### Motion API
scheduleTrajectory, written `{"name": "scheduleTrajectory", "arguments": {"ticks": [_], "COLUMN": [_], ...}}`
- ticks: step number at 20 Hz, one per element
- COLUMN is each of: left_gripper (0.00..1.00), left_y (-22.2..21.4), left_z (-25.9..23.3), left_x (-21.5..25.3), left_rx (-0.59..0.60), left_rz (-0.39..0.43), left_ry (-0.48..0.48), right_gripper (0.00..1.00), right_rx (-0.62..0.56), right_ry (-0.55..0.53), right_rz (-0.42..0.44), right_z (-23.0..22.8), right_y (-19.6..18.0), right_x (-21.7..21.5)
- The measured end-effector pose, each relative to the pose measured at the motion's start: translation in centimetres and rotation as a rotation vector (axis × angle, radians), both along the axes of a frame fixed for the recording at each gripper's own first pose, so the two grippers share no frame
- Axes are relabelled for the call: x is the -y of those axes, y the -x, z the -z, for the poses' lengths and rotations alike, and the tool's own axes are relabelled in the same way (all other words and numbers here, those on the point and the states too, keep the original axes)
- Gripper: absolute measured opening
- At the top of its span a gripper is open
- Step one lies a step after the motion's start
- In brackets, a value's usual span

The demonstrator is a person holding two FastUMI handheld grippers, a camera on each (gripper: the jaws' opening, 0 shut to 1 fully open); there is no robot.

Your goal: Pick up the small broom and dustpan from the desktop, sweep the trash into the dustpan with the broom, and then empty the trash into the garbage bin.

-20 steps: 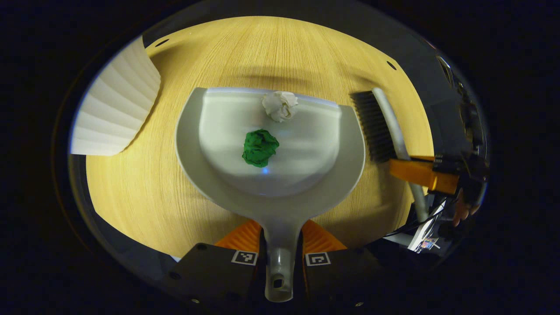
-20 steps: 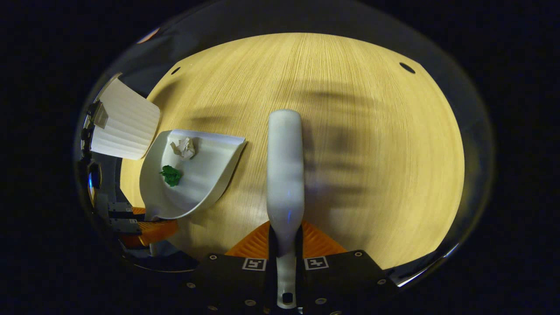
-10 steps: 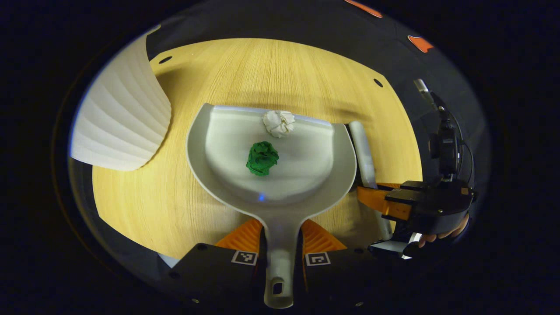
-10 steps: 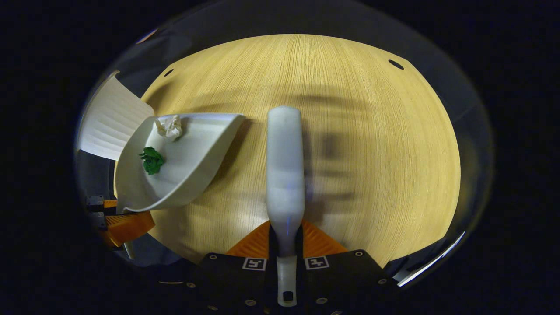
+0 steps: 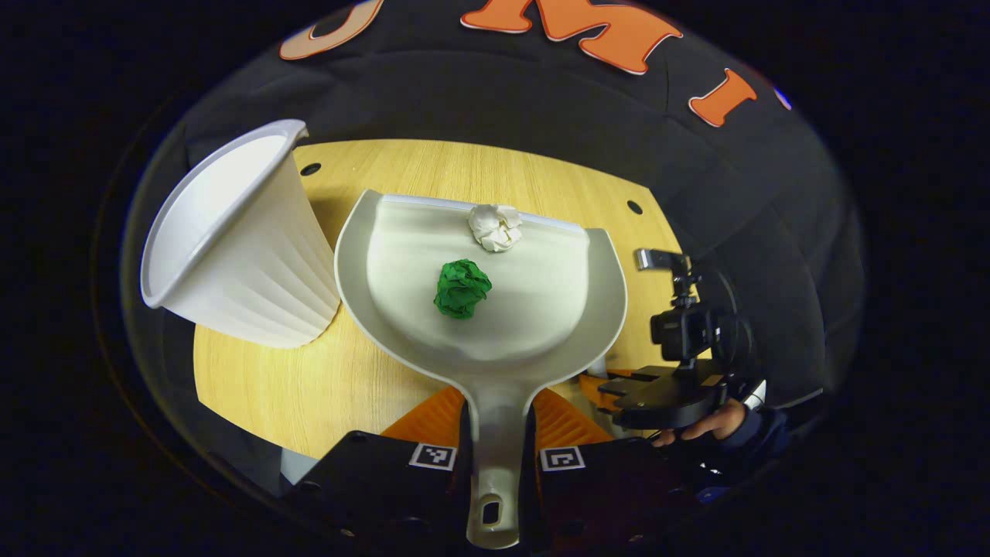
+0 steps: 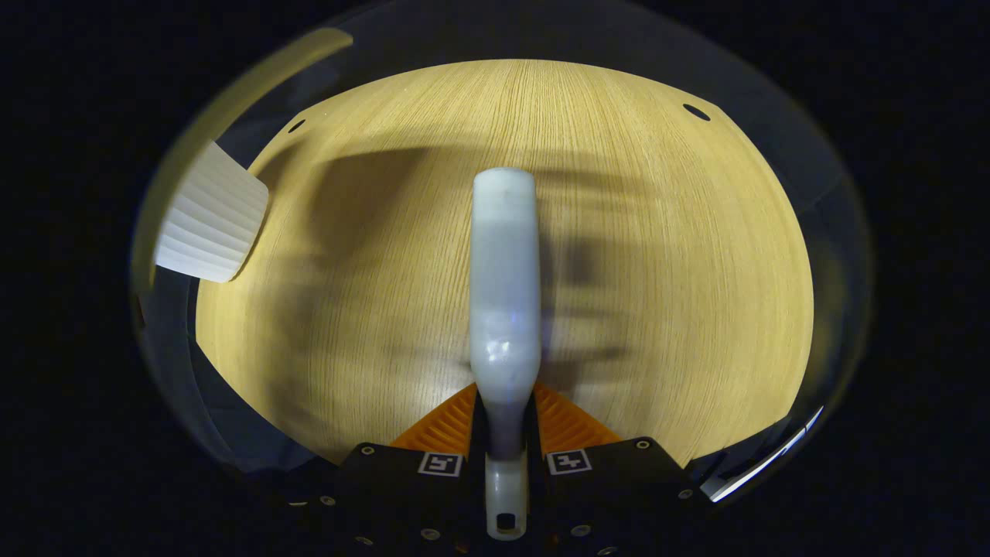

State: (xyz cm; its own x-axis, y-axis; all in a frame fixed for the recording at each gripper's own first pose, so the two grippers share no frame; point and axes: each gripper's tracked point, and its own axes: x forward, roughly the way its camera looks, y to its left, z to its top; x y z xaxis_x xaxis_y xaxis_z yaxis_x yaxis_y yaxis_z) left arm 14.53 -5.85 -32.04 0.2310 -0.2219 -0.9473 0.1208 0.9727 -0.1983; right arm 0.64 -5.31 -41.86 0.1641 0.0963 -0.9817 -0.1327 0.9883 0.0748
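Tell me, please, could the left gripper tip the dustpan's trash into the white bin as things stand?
Probably yes. The left gripper is shut on the dustpan handle, the white bin stands right beside the pan's left edge, and nothing lies between them; both paper balls sit loose inside.

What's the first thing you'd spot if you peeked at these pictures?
A bright green crumpled paper ball sits in the middle of the pale grey plastic dustpan, with a white crumpled paper ball by its front lip. Left of the pan stands a white ribbed plastic bin on the light wooden desktop.
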Motion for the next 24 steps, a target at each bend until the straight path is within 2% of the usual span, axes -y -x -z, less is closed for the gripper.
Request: {"name": "scheduleTrajectory", "arguments": {"ticks": [3,7,11,16,17,18,20,22,24], "left_gripper": [0.25,0.25,0.25,0.25,0.25,0.25,0.25,0.25,0.25], "left_y": [-1.8,-4.0,-5.4,-5.1,-5.3,-4.8,-3.8,-2.9,-2.3], "left_z": [-3.1,-8.5,-12.9,-13.6,-13.3,-12.9,-12.1,-11.6,-11.9], "left_x": [0.0,-3.0,-9.9,-19.3,-20.9,-22.6,-25.4,-26.8,-27.9], "left_rx": [0.064,0.141,0.204,0.172,0.162,0.145,0.096,0.047,0.002], "left_rz": [-0.014,-0.091,-0.212,-0.320,-0.329,-0.333,-0.333,-0.301,-0.229], "left_ry": [0.014,0.015,-0.031,-0.156,-0.181,-0.214,-0.282,-0.346,-0.422], "right_gripper": [0.26,0.26,0.26,0.31,0.28,0.48,0.39,0.63,0.52], "right_rx": [-0.029,-0.035,-0.038,-0.029,-0.024,-0.021,-0.015,-0.015,-0.020], "right_ry": [-0.013,-0.014,-0.029,-0.035,-0.042,-0.047,-0.052,-0.051,-0.050], "right_rz": [-0.012,-0.026,-0.025,-0.040,-0.038,-0.034,-0.025,-0.019,-0.015], "right_z": [0.7,0.9,0.7,0.7,0.6,0.5,0.2,0.0,-0.1], "right_y": [1.1,1.4,1.0,-0.3,-0.8,-1.2,-2.3,-3.3,-4.4], "right_x": [-0.2,-0.5,-0.8,-0.8,-0.8,-0.8,-0.4,0.2,0.8]}}
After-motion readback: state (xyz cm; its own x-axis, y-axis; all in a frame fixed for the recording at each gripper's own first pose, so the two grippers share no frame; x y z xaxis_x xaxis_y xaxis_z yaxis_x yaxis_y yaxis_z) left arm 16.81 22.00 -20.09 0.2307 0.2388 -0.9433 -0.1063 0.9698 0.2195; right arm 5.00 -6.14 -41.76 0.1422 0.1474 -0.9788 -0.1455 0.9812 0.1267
